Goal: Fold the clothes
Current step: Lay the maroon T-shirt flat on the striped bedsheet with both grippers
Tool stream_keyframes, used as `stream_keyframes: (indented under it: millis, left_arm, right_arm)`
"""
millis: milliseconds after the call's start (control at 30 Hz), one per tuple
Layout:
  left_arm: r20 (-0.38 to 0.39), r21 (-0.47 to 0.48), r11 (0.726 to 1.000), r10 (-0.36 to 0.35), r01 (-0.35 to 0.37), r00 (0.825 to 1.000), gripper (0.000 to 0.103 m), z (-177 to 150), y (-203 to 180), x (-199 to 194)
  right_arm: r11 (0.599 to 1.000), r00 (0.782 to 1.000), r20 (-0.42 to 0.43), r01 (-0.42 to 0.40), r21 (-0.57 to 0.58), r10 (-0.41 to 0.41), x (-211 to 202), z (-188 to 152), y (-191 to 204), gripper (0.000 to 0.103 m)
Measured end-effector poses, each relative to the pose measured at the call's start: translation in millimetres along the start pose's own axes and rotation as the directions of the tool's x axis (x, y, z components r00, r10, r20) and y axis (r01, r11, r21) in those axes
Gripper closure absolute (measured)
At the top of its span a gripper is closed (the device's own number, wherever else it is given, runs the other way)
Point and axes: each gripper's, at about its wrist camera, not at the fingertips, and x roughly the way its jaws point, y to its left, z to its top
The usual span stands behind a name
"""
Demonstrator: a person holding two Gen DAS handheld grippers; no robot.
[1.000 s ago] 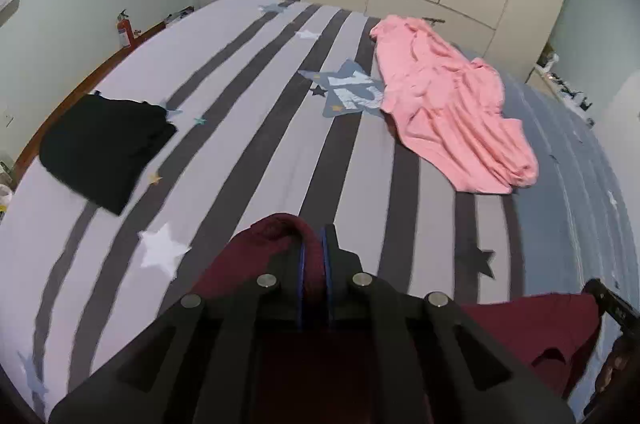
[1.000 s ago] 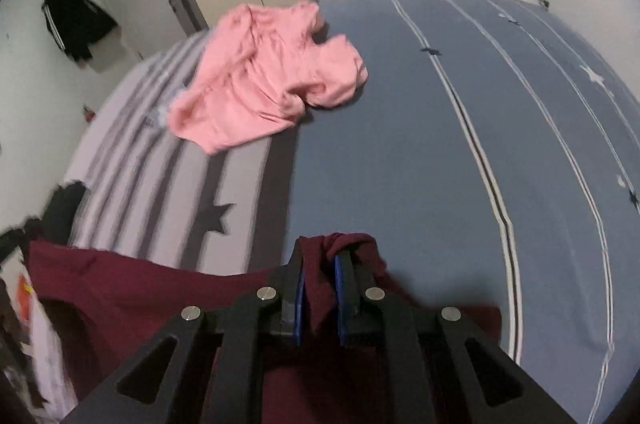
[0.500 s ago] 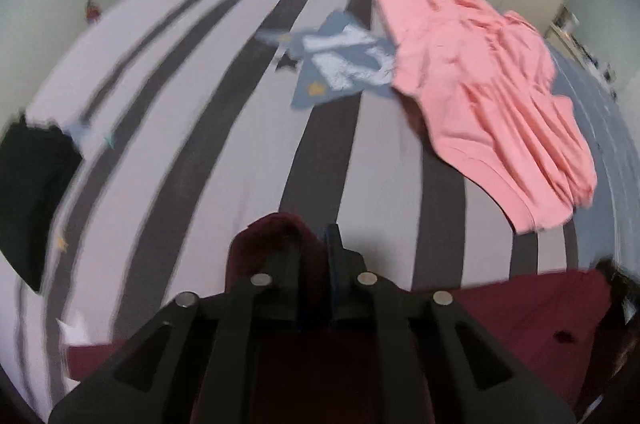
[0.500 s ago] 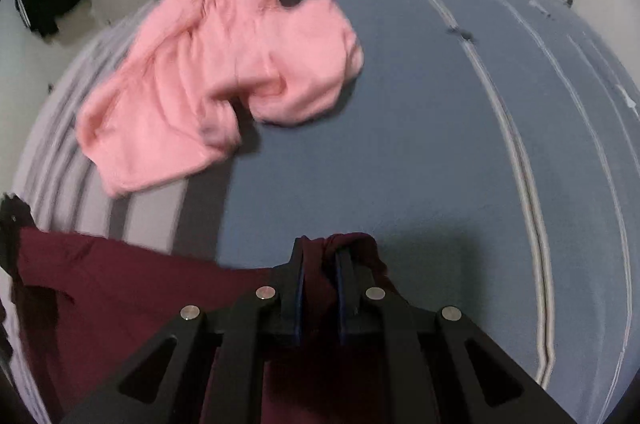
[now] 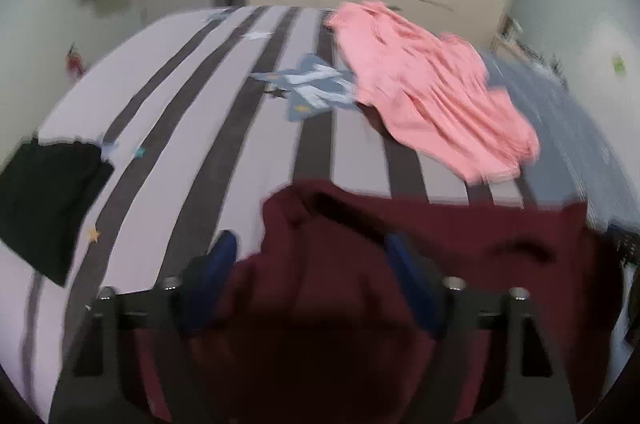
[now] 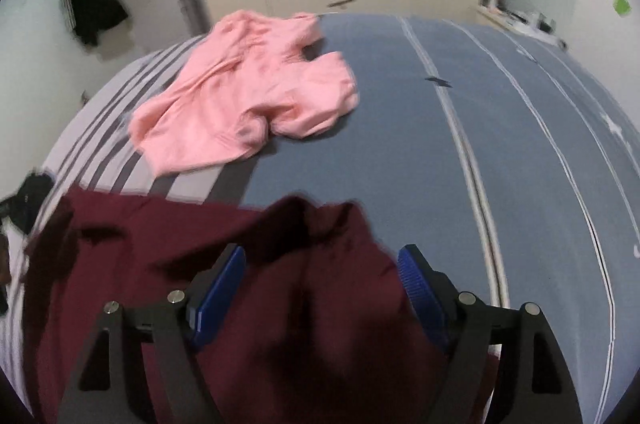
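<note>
L gripper (image 5: 310,252): jaws wide apart, maroon garment (image 5: 460,236) loose between pads, unclamped. R gripper (image 6: 320,260): jaws wide apart, same cloth bunched between. Garment on bed (image 6: 520,143), near edge. Pink top (image 6: 248,95) farther up bed, apart. Black garment (image 5: 44,207) at left side.

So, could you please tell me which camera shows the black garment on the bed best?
The left wrist view: the black garment lies in plain sight on the striped bed. The right wrist view catches only a dark sliver at its left edge.
</note>
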Motion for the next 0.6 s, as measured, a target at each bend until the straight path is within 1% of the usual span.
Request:
stream_keyframes:
  millis: [33,67,100,133,200,267,300,367,433,500,533,567,600]
  left_arm:
    - [-0.025,0.043,0.999,-0.007,0.008,1.0,0.064,-4,-10,7]
    - [-0.042,0.069,0.998,-0.01,0.013,0.999,0.072,-5,-17,15]
    - [-0.058,0.079,0.997,-0.015,0.019,0.998,0.073,-5,-23,24]
    - [-0.074,0.087,0.996,-0.02,0.026,0.997,0.073,-6,-29,34]
    - [-0.081,0.08,0.996,-0.026,0.032,0.996,0.074,0,-34,53]
    - [-0.085,0.071,0.997,-0.032,0.038,0.996,0.074,7,-39,71]
    - [-0.071,0.059,0.998,-0.031,0.036,0.997,0.073,15,-39,77]
    - [-0.029,0.027,0.999,-0.023,0.024,0.999,0.073,39,-35,88]
    - [0.0,-0.008,1.0,0.0,0.0,1.0,0.073,62,-25,97]
    - [-0.005,-0.024,0.998,0.056,-0.056,0.998,0.073,85,-13,113]
    - [-0.01,-0.027,0.997,0.076,-0.076,0.997,0.073,91,-8,116]
    - [-0.011,-0.039,0.995,0.088,-0.088,0.996,0.073,95,-2,115]
    - [-0.007,-0.054,0.995,0.082,-0.082,0.997,0.073,97,5,111]
  right_arm:
    - [1.0,1.0,-0.007,-0.011,-0.023,0.011,2,-5,11,0.034]
    - [0.999,1.0,-0.018,-0.009,-0.054,0.008,7,-9,24,0.04]
    - [0.997,1.0,-0.03,-0.008,-0.082,0.006,15,-12,37,0.045]
    - [0.996,0.999,-0.042,-0.012,-0.09,0.008,25,-13,47,0.047]
    - [0.995,0.998,-0.066,-0.015,-0.096,0.009,45,-13,62,0.051]
    - [0.995,0.996,-0.085,-0.014,-0.097,0.006,66,-10,71,0.054]
    - [0.995,0.996,-0.09,-0.009,-0.096,0.0,76,-6,74,0.054]
    - [0.997,0.998,-0.068,0.014,-0.079,-0.019,91,10,74,0.054]
    - [0.999,0.998,-0.042,0.036,-0.014,-0.037,102,33,60,0.054]
    - [0.997,0.998,-0.017,0.057,0.058,-0.056,112,58,44,0.054]
    - [0.993,0.997,-0.021,0.072,0.093,-0.07,117,68,35,0.054]
    - [0.988,0.996,-0.031,0.089,0.128,-0.085,123,76,25,0.054]
    - [0.984,0.995,-0.034,0.101,0.146,-0.097,125,83,17,0.054]
